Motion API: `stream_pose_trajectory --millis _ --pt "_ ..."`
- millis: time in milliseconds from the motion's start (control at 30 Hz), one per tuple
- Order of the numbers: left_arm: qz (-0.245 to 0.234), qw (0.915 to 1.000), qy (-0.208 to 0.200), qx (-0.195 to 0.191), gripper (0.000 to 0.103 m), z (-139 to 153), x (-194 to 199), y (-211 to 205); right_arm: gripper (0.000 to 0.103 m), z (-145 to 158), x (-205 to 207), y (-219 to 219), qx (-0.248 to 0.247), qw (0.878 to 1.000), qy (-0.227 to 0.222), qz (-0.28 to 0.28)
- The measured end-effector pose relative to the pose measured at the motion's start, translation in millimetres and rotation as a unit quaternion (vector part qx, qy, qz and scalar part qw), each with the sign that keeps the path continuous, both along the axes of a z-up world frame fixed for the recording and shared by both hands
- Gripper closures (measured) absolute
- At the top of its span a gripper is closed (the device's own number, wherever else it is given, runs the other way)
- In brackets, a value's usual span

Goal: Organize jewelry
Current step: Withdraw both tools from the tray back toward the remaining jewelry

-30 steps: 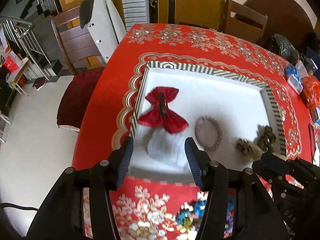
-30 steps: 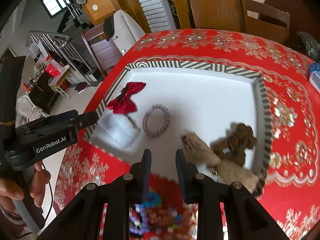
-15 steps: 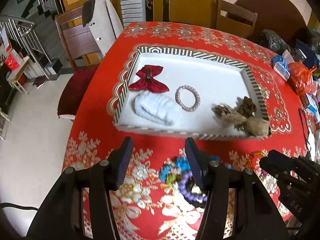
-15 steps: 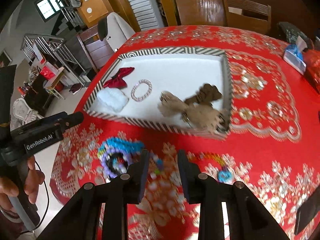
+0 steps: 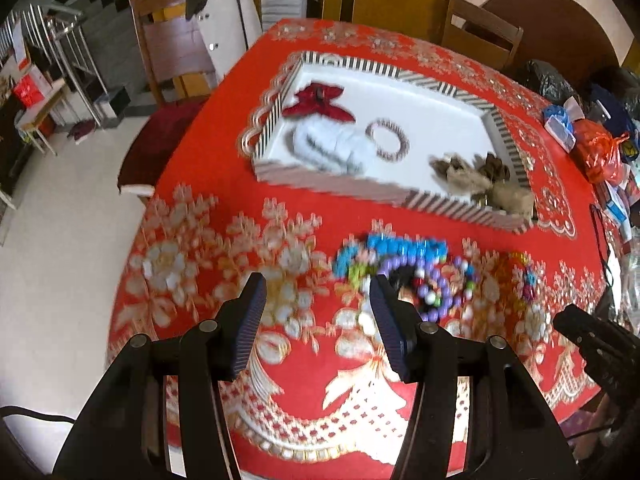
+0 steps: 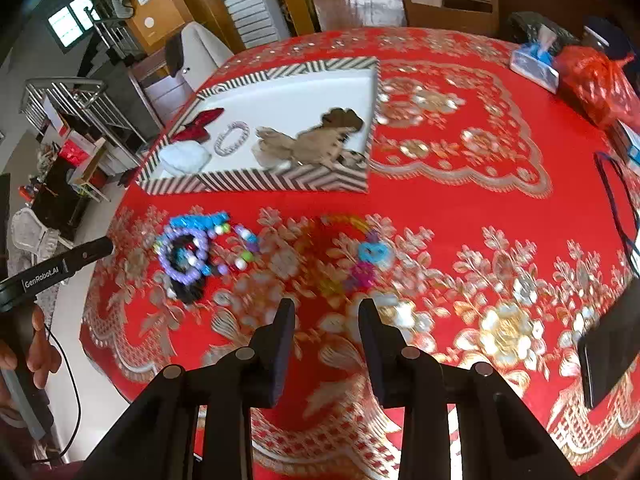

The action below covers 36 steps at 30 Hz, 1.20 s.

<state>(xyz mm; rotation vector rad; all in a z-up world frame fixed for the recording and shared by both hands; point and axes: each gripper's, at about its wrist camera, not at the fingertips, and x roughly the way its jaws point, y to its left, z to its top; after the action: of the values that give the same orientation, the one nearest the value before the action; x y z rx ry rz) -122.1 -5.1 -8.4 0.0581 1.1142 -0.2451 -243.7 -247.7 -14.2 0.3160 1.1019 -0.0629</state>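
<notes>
Left jaws: left gripper (image 5: 318, 312) stands wide apart, nothing between the ribbed pads, only red floral tablecloth (image 5: 224, 248) showing through the gap; lower centre of the left wrist view.
Right jaws: right gripper (image 6: 326, 322) is partly apart and opening, nothing between the fingers; lower centre of the right wrist view, over the tablecloth.
Tray: white rectangular tray with black-and-white striped rim (image 5: 448, 202) sits on the cloth, upper centre of the left view; upper left of centre in the right view (image 6: 256, 182).
In the tray: dark red fabric bow (image 5: 318, 102) at its upper left corner, white fluffy scrunchie (image 5: 328, 148) just below the bow, pale beaded bracelet ring (image 5: 389, 145) beside the scrunchie, brown fabric bows (image 5: 476, 178) heaped at the lower right corner.
Loose jewelry, left cluster: blue, purple and white bead bracelets (image 5: 408, 268) piled on the cloth just below the tray's near rim, just beyond the left gripper's right finger; blurred.
Loose jewelry, right cluster: multicoloured bead string with a blue heart charm (image 6: 370, 254) lies apart from the pile, just above the right gripper's fingertips in the right view.
Other hand: person's hand (image 6: 28, 356) grips the left tool's handle, lower left edge of the right view.
Table edge: red plastic bag (image 6: 596, 84) and blue-white tissue pack (image 6: 534, 64), upper right.
</notes>
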Motion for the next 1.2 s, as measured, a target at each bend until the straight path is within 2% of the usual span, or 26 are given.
stream_pose_trajectory --millis 300,400,567,667,967,1100,1167,1200 --pt "-0.020 0.9988 0.037 -0.025 0.050 -21.2 -4.4 -7.4 0.072 -8.3 -4.6 -9.5 0.004 1.000 0.012 -0.010" --pt "-0.013 0.9984 0.041 -0.035 0.050 -20.6 8.8 -9.8 0.072 -6.9 0.6 -8.9 0.006 1.000 0.011 -0.009" --pt "0.010 0.9954 0.076 -0.057 0.050 -27.6 43.3 -14.8 0.072 -4.9 8.8 -10.4 0.009 1.000 0.008 -0.014" --pt "0.015 0.9949 0.086 -0.050 0.050 -31.3 60.5 -21.9 0.072 -5.9 12.1 -14.6 0.011 1.000 0.010 -0.022" --pt "0.003 0.9861 0.159 -0.047 0.050 -60.1 93.0 -46.8 0.072 -11.8 16.4 -30.6 0.025 0.998 0.014 -0.049" --pt "-0.018 0.9867 0.157 -0.037 0.051 -62.1 94.7 -58.3 0.072 -15.2 18.7 -42.1 0.032 0.997 0.016 -0.068" --pt "-0.024 0.9866 0.157 -0.037 0.077 -62.0 95.4 -62.8 0.072 -16.1 21.1 -45.2 0.039 0.997 0.013 -0.070" --pt "-0.031 0.9859 0.160 -0.037 0.080 -62.2 95.9 -65.9 0.072 -16.2 22.3 -45.0 0.038 0.997 0.013 -0.068"
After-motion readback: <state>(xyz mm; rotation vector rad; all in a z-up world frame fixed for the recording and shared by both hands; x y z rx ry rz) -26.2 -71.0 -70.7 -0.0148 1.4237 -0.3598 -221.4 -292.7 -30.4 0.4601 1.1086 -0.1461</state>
